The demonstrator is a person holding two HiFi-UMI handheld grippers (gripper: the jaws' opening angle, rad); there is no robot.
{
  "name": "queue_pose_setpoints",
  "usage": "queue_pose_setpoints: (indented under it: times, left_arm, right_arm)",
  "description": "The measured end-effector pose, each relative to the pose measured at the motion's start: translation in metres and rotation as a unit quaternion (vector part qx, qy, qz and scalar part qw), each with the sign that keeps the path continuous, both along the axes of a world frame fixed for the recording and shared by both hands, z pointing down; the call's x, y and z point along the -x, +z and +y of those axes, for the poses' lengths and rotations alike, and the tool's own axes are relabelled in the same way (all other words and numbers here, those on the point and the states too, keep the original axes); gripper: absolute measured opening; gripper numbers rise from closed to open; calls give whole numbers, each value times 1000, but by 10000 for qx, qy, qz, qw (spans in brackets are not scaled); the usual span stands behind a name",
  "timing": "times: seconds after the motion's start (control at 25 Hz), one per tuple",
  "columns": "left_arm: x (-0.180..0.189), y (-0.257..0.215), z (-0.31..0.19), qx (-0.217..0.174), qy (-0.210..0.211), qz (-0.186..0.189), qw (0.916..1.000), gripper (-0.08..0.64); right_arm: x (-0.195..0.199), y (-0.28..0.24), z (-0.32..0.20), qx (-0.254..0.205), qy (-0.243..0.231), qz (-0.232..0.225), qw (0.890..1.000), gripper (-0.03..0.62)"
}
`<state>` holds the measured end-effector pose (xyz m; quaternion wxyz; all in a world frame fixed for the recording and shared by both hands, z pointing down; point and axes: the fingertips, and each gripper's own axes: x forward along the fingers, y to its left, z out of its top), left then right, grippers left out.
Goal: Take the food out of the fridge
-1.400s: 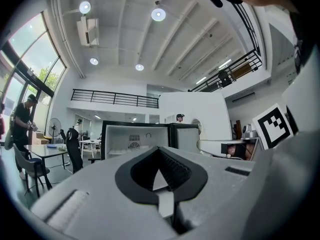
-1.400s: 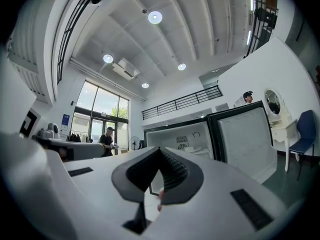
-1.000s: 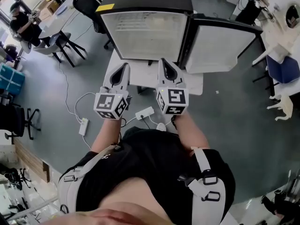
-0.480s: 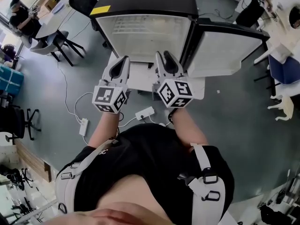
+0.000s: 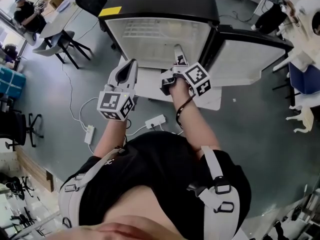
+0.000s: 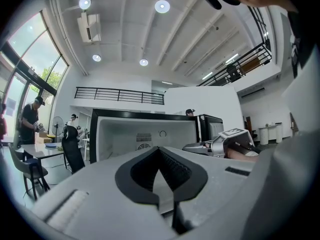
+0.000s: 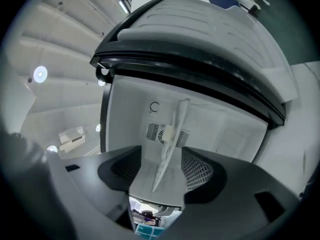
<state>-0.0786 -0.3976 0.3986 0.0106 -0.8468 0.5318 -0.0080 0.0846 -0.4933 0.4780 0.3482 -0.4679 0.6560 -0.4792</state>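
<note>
A black fridge (image 5: 157,39) stands in front of me with its door (image 5: 245,54) swung open to the right. Its white inside (image 7: 210,124) holds a thin shelf (image 7: 172,134), and I see no food in it. My right gripper (image 5: 178,54) is rolled onto its side at the fridge mouth. Its jaws (image 7: 159,169) are opening, with nothing between them. My left gripper (image 5: 131,64) hovers just left of it, in front of the fridge (image 6: 125,134). Its jaws (image 6: 160,149) are shut and empty. The right gripper (image 6: 225,141) also shows in the left gripper view.
A white platform (image 5: 150,86) juts out under the fridge. A power strip (image 5: 155,120) and cables lie on the grey floor at my feet. Tables and chairs (image 5: 60,39) with a person (image 5: 27,11) are at the back left, and a blue chair (image 5: 305,76) is at the right.
My right gripper moved forward to the fridge opening, rolled onto its side and opened its jaws. The left gripper edged forward a little and stayed shut.
</note>
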Motion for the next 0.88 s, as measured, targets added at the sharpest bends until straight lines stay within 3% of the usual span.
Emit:
queue_pose_setpoints:
  times: [0.32, 0.52, 0.88]
  left_arm:
    - [14, 5, -4, 82, -145, -45, 9999, 3]
    - [22, 5, -4, 103, -225, -66, 9997, 3]
    - [36, 2, 5, 63, -334, -84, 9994, 3]
  right_arm:
    - [-10, 33, -46, 651, 600, -869, 9923, 235]
    - [-12, 40, -69, 745, 759, -677, 9920, 236]
    - [-8, 43, -104, 901, 827, -873, 9886, 236]
